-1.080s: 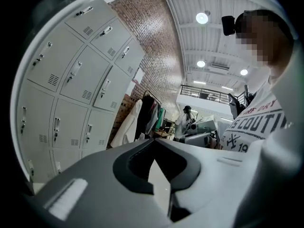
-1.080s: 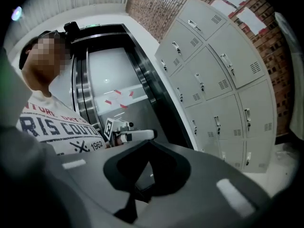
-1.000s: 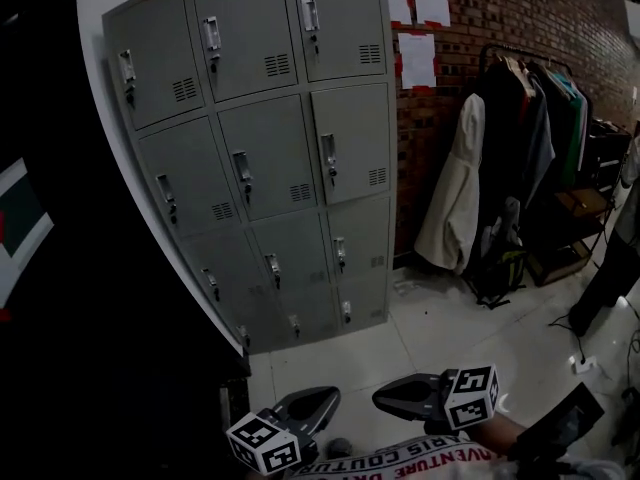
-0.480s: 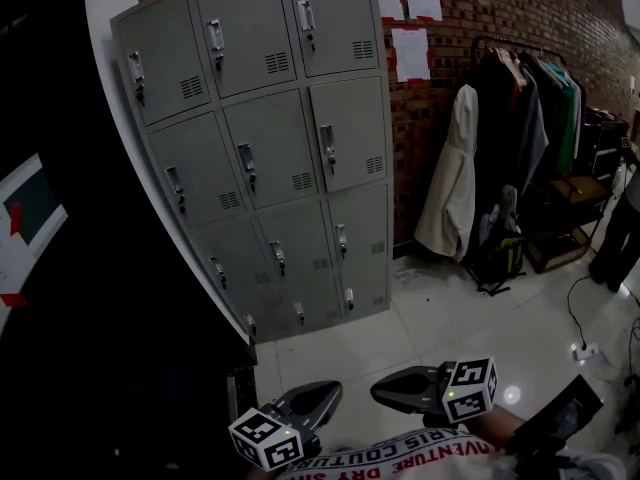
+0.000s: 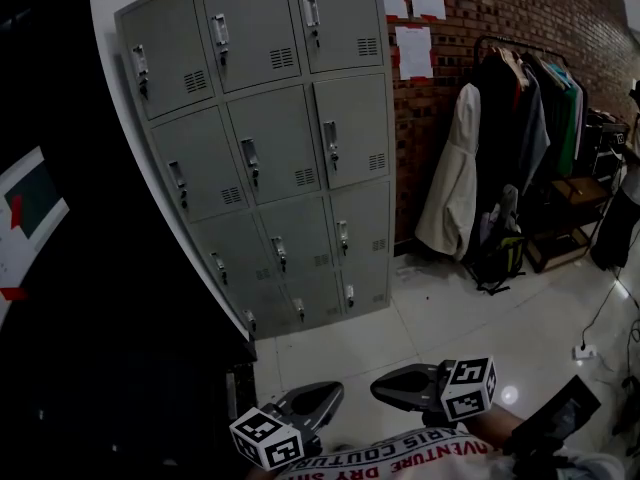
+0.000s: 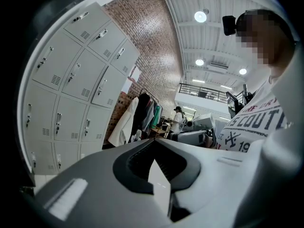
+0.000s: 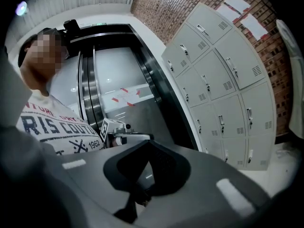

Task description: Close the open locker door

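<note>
Ahead of me, pale tiled floor (image 5: 440,318) with lockers (image 5: 270,158), rack (image 5: 522,118), bag (image 5: 497,260) (cable (image 5: 598,320) at my right).

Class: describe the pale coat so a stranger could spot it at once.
Find the grey lockers, then look right along the brick wall to the clothes rack. The pale coat hangs at the rack's end nearest the lockers, the only light garment among dark ones.

Grey lockers (image 5: 270,148) stand against brick wall (image 5: 500,8), coats (image 5: 505,158) hanging nearby.
</note>
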Tool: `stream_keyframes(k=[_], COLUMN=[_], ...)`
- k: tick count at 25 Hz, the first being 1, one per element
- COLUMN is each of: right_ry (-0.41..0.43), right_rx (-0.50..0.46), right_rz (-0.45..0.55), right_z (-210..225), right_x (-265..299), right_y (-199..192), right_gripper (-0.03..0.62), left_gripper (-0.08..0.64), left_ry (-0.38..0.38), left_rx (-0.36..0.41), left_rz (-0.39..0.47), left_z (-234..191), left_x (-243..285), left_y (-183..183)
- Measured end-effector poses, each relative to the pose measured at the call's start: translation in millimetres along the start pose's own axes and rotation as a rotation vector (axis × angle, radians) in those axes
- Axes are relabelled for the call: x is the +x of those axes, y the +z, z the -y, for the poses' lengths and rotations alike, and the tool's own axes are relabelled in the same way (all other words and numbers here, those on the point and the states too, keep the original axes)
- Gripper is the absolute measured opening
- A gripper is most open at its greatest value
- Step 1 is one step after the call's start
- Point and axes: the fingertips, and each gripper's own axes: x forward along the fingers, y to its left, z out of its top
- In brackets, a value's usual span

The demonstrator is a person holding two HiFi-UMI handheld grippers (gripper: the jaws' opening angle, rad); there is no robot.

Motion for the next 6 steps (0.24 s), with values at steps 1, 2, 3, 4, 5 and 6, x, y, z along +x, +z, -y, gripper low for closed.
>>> stream_keyframes(k=[1,2,3,4,5,6], right_ry=[-0.002,-0.005,-0.008,-0.009,-0.010,-0.011], right_rx=[-0.002,-0.004,-0.004,-0.004,-0.005,-0.005], right_rz=[-0.002,-0.003,-0.004,-0.003,-0.002,-0.001], right_z=[0.4,1.1,2.0,2.9,3.7,4.5], right_x=[-0.8,-1.9,-2.9,-3.9,-4.7,-5.4], right_y=[0.1,0.2,0.5,0.9,1.4,1.8], right_gripper=[-0.005,-0.005,-0.005,-0.004,-0.005,-0.005], left_gripper=[0.005,0.005,0.005,0.005,0.005,0.005], left_ry=[0.001,0.001,0.000,-0.002,-0.004,-0.006], left_rx=[-0.002,-0.004,-0.004,-0.004,-0.003,-0.003], left_rz=[0.001,0.002,0.003,0.003,0.004,0.004], left_z=[0.6,1.5,2.5,3.4,4.3,5.1], left_x=[0.3,1.0,1.9,2.8,3.9,4.9], left_y=[0.4,0.7,0.9,0.9,1.0,1.0])
